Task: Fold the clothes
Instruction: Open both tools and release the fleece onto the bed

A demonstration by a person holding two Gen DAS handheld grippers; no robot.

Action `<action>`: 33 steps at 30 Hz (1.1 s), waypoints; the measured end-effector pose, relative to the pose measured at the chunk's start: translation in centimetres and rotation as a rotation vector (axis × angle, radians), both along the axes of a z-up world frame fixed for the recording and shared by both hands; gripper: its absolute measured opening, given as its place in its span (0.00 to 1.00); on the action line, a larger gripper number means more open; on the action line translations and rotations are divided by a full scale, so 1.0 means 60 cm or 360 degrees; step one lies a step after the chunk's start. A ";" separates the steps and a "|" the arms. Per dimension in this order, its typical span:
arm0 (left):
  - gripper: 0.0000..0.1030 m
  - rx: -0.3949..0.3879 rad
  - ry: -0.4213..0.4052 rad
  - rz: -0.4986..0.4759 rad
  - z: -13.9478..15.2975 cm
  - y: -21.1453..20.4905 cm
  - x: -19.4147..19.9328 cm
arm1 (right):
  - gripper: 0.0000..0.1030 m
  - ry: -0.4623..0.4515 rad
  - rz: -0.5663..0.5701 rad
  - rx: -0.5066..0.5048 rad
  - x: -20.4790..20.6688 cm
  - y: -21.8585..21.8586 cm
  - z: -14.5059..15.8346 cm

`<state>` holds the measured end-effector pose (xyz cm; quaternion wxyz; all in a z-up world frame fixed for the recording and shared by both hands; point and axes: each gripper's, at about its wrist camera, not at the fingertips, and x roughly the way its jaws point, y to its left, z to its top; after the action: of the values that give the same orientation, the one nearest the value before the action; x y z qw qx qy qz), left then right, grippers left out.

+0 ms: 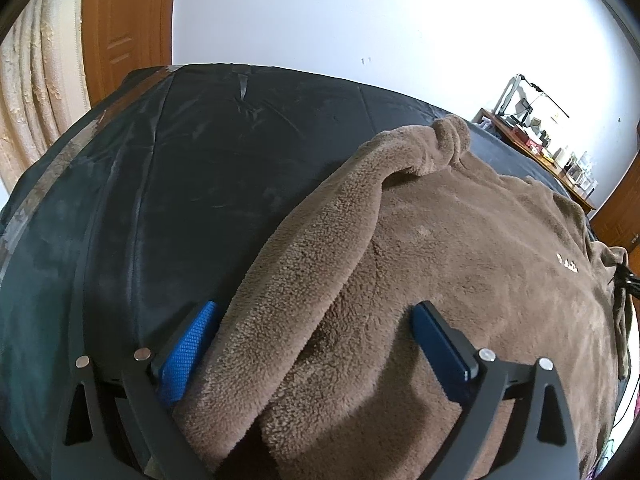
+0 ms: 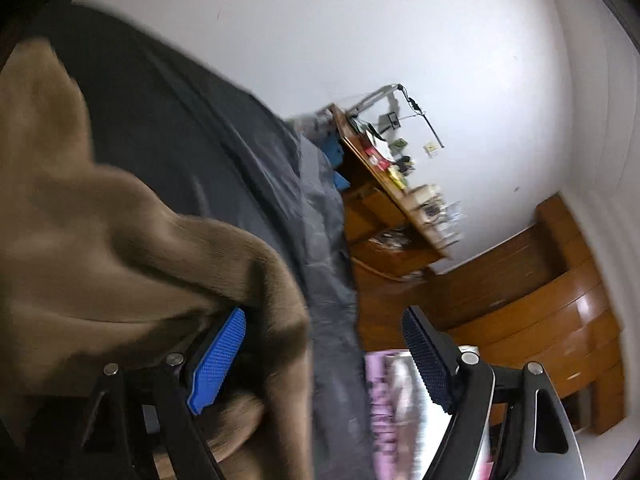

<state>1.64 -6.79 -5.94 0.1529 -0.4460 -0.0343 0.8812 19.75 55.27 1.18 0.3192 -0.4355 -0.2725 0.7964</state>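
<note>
A brown fleece garment lies spread on a dark bedspread, with one sleeve folded across its body and ending in a bunched cuff. My left gripper is open wide just above the garment's near edge. Its left blue pad stands beside the folded sleeve, and the sleeve lies between the jaws, unpinched. In the blurred right wrist view, my right gripper is open. A hanging fold of the garment drapes over its left finger, and the pads do not press on it.
The bedspread falls off at the bed's right edge. Beyond it stand a cluttered wooden desk and wooden furniture. A wooden door and a cream curtain are at far left. Something pink lies below.
</note>
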 end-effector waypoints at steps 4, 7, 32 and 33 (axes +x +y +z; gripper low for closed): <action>0.96 -0.0076 -0.0012 0.0004 0.000 0.006 -0.005 | 0.80 0.0189 0.0148 -0.0314 0.029 -0.074 0.037; 0.96 -0.0166 -0.0051 0.0088 0.003 -0.003 -0.002 | 0.81 0.0267 0.0309 -0.0687 0.023 -0.125 0.040; 0.79 -0.0274 0.0018 -0.0024 0.012 -0.110 0.149 | 0.81 0.0268 0.0523 -0.1417 -0.091 -0.205 -0.080; 0.72 -0.0266 0.0028 -0.0041 0.015 -0.108 0.148 | 0.81 0.0272 0.0524 -0.1423 -0.091 -0.205 -0.080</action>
<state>10.49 -13.25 -5.06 0.1268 -0.4497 0.0464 0.8829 14.30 42.99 -3.62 -0.0083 -0.4140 0.0583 0.9084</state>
